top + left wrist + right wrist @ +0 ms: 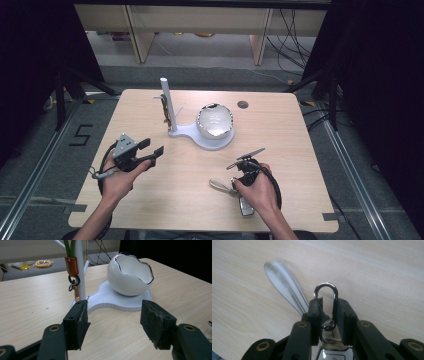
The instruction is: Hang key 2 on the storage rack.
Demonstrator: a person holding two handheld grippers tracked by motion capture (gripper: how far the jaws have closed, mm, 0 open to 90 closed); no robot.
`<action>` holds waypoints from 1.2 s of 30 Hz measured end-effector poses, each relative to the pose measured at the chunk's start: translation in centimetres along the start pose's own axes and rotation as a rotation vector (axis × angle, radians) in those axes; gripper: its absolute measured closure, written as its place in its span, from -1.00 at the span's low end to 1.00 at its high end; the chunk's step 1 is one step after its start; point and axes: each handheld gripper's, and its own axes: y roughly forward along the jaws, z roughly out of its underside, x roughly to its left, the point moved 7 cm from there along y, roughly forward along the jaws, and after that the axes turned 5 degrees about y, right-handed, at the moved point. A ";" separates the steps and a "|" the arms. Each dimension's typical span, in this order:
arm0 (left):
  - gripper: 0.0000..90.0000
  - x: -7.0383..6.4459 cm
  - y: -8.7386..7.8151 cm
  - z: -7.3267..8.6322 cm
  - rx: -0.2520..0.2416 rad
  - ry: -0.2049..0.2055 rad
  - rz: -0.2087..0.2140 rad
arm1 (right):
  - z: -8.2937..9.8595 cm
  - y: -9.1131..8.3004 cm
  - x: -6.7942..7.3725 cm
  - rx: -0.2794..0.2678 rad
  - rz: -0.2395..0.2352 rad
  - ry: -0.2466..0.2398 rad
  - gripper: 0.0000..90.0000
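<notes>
Showing a black "5" (81, 135) marked on the floor left of the table (300, 150); bearing a small "x" and fine print too small to read on the orange tab (71, 265) of the hanging lanyard.

Clamping, in the right gripper (327, 312), a silver carabiner clip (326, 293): jaws drawn in tight on both sides of the clip, its rounded loop standing up between the pads. Hanging below the clip, a small ring and a silver key fob (334, 355), partly hidden by the jaws. Trailing from the same bunch, a pale strap loop (284, 285), blurred, lying flat on the wood. Sitting near the front edge of the table, right of centre, in the high view, with the right gripper (246, 161) above the person's hand.

Holding nothing in the left gripper (113, 320): jaws standing wide apart, above bare table, facing the stand.

Counting: one white stand with one upright post (80, 270), one white egg-shaped bowl (130, 273) on its base (110, 300), one green lanyard (69, 247) hung on the post, one keyring bunch, two grippers.
</notes>
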 end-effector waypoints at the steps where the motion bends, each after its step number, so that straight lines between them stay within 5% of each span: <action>1: -0.14 -0.1 0.0 0.0 0.003 0.002 0.000 | -0.3 0.0 -0.3 -0.044 -0.006 -0.039 0.67; 5: -0.14 -0.6 0.2 -0.1 -0.005 0.006 0.027 | -0.5 -0.5 0.1 -0.096 -0.024 0.007 0.67; 7: -0.14 -1.2 0.4 -0.2 -0.015 0.006 0.059 | -1.1 -0.6 -0.3 -0.196 -0.049 -0.096 0.67; 8: -0.14 -1.3 0.4 -0.2 -0.012 0.008 0.060 | -1.3 -0.9 -0.2 -0.230 -0.063 -0.109 0.67; 14: -0.17 -3.1 0.9 -0.7 -0.015 0.019 0.151 | -1.8 -2.8 0.8 -0.345 -0.116 -0.102 0.67; 20: -0.19 -5.6 1.8 -1.3 -0.019 0.024 0.255 | -3.6 -5.1 1.8 -0.542 -0.164 -0.152 0.67; 22: -0.17 -6.7 2.2 -1.8 -0.027 0.026 0.298 | -3.9 -6.0 2.7 -0.584 -0.204 -0.113 0.67; 23: -0.16 -7.3 2.4 -2.0 -0.031 0.028 0.322 | -4.3 -6.4 2.6 -0.614 -0.207 -0.153 0.67; 26: -0.09 -8.7 3.2 -2.6 -0.047 0.020 0.377 | -4.9 -7.5 3.7 -0.677 -0.239 -0.157 0.67; 31: -0.04 -10.6 4.4 -3.4 -0.079 0.066 0.416 | -5.6 -8.5 5.5 -0.742 -0.291 -0.178 0.67; 36: -0.01 -11.8 5.2 -3.4 -0.092 0.107 0.429 | -5.9 -8.8 6.7 -0.750 -0.315 -0.189 0.67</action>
